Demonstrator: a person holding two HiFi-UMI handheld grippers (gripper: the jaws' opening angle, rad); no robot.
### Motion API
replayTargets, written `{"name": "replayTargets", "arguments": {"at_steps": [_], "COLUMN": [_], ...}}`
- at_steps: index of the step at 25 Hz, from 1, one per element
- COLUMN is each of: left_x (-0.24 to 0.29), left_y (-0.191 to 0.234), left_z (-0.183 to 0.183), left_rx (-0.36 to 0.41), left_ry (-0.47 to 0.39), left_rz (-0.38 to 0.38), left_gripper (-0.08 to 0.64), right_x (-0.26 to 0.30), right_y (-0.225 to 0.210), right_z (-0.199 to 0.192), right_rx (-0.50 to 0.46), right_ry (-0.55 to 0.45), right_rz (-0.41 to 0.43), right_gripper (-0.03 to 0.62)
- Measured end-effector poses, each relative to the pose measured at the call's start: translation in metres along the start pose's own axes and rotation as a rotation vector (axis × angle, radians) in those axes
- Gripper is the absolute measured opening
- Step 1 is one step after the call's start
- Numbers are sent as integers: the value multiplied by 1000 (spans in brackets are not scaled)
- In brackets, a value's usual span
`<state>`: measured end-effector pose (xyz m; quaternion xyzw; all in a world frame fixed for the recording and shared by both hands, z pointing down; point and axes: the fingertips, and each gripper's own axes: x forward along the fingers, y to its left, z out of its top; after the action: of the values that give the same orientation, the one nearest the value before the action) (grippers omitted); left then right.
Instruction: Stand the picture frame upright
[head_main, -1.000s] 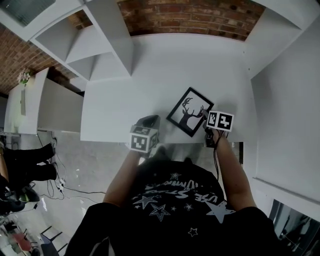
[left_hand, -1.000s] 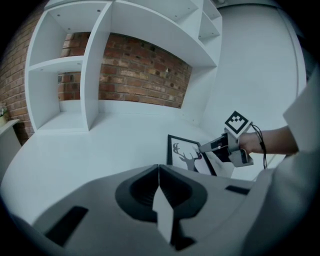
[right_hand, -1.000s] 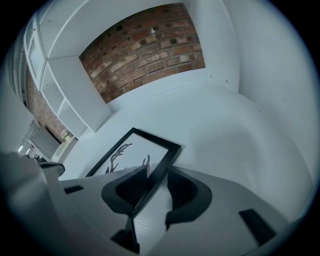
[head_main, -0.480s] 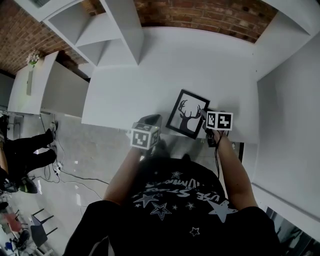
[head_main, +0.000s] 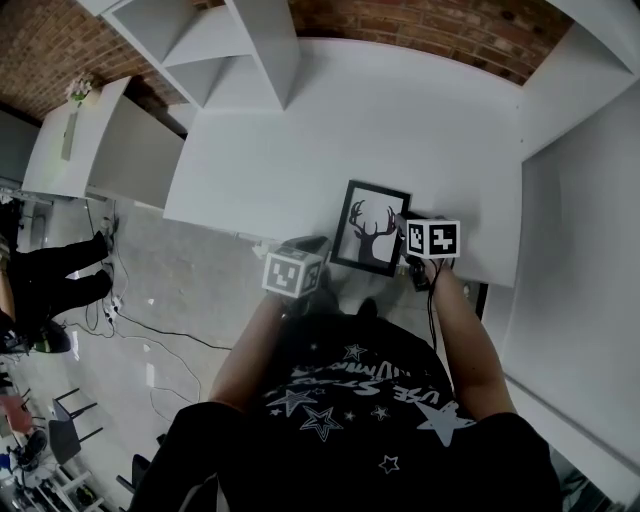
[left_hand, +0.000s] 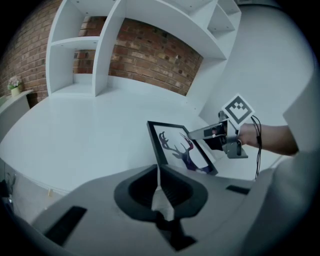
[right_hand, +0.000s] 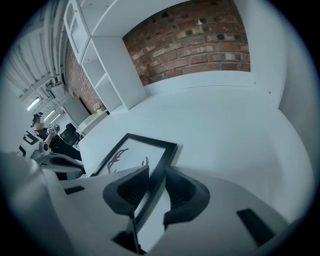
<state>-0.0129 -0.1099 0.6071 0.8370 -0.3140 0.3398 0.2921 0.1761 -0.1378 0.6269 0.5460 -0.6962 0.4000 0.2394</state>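
A black picture frame (head_main: 372, 228) with a deer silhouette rests near the front edge of the white table (head_main: 400, 120). It also shows in the left gripper view (left_hand: 177, 147) and the right gripper view (right_hand: 135, 150). My right gripper (head_main: 402, 226) has the frame's right-hand edge between its jaws; they have just been closing and now press on it. In the right gripper view the black rim runs straight through that gripper (right_hand: 155, 177). My left gripper (head_main: 310, 244) is shut and empty, just left of the frame at the table's edge, its jaws (left_hand: 158, 170) pointing at the frame's near corner.
White shelving (head_main: 230, 50) stands at the table's back left, with a brick wall (head_main: 420, 25) behind. A white wall panel (head_main: 580, 200) borders the right side. Past the front edge lies the floor, with cables (head_main: 150, 330) and a person (head_main: 50, 290) at far left.
The frame has turned from a diamond pose to nearly square with the table edge, with the right gripper on its edge. The left gripper has moved towards the frame and lower.
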Motion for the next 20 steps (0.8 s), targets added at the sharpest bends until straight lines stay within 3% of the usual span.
{"name": "replayTargets", "arguments": {"at_steps": [4, 7, 9, 11, 20], "left_x": [-6, -7, -5, -5, 0], "left_y": [-11, -24, -32, -35, -47], "left_z": [-15, -24, -31, -39, -56], "left_rx": [-84, -145, -185, -217, -244], "left_ry": [13, 16, 28, 47, 92], "left_rz": [-17, -84, -122, -126, -134], "left_gripper": [20, 30, 154, 189, 187], "right_x": [-3, -6, -7, -9, -17], "right_y": [2, 4, 5, 8, 16], "right_z": [-4, -8, -11, -14, -30], "right_rx": [-24, -18, -16, -17, -17], "right_ry": [17, 13, 6, 4, 6], "right_rz": [13, 8, 8, 14, 29], "right_gripper": [109, 107, 107, 106, 104]}}
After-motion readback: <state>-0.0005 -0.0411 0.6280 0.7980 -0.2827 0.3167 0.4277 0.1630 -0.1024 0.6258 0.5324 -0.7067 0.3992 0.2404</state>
